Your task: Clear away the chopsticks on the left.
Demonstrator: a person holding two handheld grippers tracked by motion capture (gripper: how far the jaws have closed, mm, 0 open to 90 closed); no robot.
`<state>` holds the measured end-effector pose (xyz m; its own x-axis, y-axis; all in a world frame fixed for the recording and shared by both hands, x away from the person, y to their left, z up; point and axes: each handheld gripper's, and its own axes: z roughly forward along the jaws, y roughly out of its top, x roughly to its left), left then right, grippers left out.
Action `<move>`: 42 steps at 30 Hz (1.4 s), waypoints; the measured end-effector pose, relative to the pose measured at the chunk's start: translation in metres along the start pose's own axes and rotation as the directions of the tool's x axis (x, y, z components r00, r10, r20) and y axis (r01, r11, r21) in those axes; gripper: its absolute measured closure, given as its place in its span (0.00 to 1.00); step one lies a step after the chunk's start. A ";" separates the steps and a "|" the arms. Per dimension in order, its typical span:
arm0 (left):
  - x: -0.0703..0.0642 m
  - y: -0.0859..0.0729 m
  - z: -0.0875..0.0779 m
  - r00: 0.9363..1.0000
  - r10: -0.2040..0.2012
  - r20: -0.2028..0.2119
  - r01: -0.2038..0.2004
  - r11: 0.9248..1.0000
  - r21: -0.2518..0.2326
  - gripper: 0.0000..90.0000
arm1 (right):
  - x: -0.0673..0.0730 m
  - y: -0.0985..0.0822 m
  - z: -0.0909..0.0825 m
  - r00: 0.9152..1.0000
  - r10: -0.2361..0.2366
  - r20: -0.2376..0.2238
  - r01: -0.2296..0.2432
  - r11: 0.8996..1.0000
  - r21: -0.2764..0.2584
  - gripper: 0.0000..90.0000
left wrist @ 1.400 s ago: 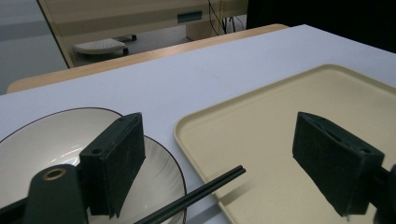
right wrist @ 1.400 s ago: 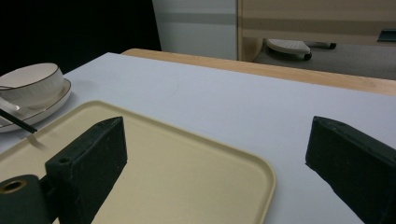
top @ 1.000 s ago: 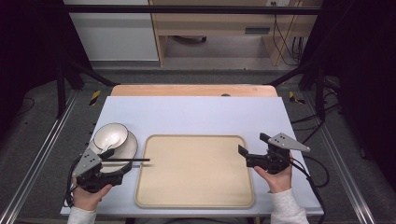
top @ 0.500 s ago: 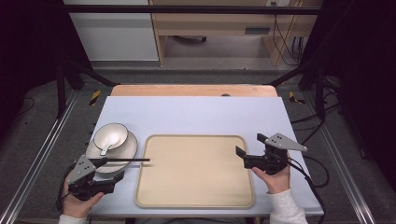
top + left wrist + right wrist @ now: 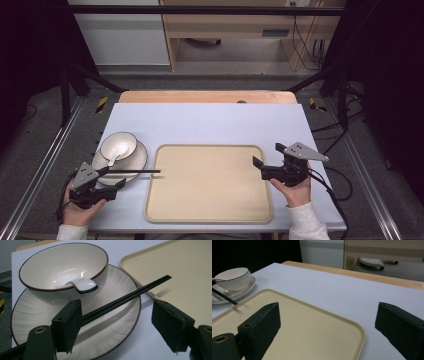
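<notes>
Both grippers' fingers released — chopsticks (image 5: 132, 171) jut from plate (image 5: 136, 159) over tray (image 5: 210, 210).

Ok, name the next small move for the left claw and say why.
Probably shut the left claw on the chopsticks. Its jaws stand open with the sticks against one jaw, lying across the plate and poking over the tray edge, so they look ungripped.

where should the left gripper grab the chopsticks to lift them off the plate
Grip the chopsticks near the handle end lying across the plate, coming from the person's side with the left gripper jaws either side of the pair. They lie together, resting on the plate rim with tips over the tray, so there is likely room beneath for a jaw.
</notes>
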<state>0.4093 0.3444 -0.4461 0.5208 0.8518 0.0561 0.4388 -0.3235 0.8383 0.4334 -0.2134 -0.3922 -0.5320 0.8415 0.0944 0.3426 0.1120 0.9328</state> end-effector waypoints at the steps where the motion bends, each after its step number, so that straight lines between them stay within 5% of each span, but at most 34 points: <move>1: 0.003 -0.001 0.003 1.000 0.003 -0.011 -0.003 1.000 0.003 0.29 | 0.000 0.000 0.000 1.000 0.001 -0.001 -0.001 1.000 0.001 0.07; 12: 0.010 -0.005 0.018 0.997 0.053 -0.047 -0.052 0.998 0.042 0.43 | 0.000 -0.001 0.001 1.000 -0.001 -0.001 0.001 1.000 0.008 0.07; 30: 0.004 -0.004 0.014 0.994 0.090 -0.066 -0.085 0.993 0.080 0.52 | 0.000 0.000 0.000 1.000 -0.001 0.001 0.001 1.000 0.004 0.08; 42: 0.007 -0.006 0.016 0.995 0.061 -0.078 -0.053 0.994 0.101 0.62 | 0.000 -0.001 0.001 1.000 -0.001 -0.002 0.001 1.000 0.010 0.08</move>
<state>0.4225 0.3452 -0.4594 0.4879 0.8601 0.1487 0.4823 -0.4077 0.7754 0.4341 -0.2124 -0.3933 -0.5339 0.8403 0.0942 0.3496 0.1180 0.9294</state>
